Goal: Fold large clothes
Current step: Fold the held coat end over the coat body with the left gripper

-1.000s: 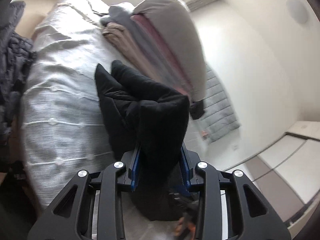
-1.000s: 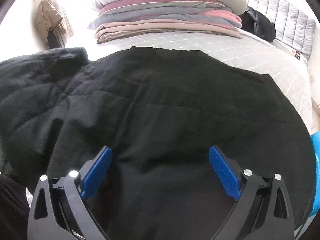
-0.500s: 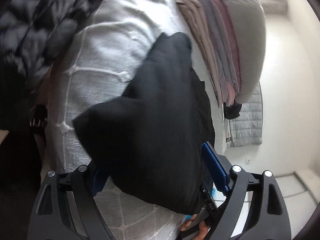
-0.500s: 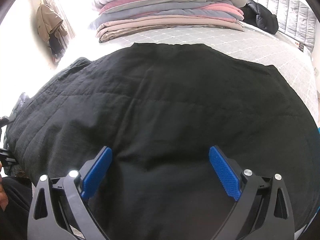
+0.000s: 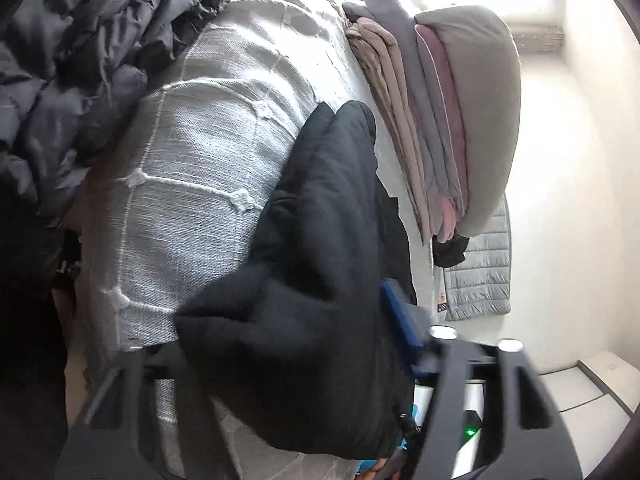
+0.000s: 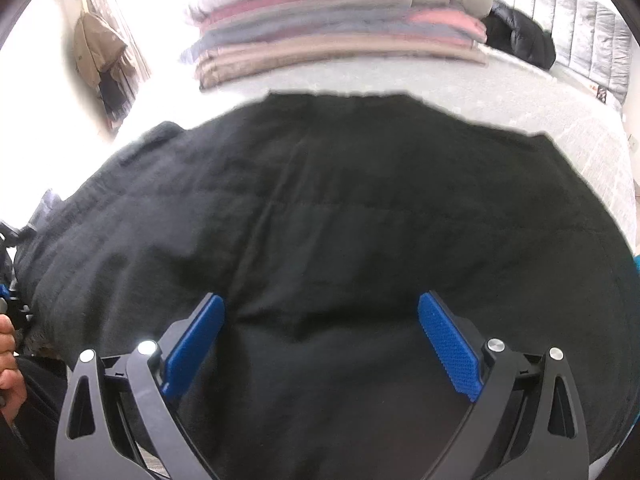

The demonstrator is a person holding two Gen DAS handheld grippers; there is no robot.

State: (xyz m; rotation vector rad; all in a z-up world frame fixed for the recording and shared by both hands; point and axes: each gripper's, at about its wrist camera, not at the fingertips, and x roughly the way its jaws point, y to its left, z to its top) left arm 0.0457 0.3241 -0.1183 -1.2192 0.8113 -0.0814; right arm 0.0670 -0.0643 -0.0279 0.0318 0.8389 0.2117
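Grey bedspread point(image 5: 192, 184) under black quilted garment point(image 6: 340, 220), left tongs point(image 5: 288, 352) and right tongs point(image 6: 320, 344) both gaping, no legible writing

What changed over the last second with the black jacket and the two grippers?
The left gripper let go: its jaws, clamped on a fold of the black quilted jacket a second ago, now stand wide with the fabric loose between them. The right gripper stayed open over the jacket; the stack of folded clothes is unmoved.

Black quilted garment point(image 6: 340, 220) spread flat across grey bedspread point(image 5: 192, 160)
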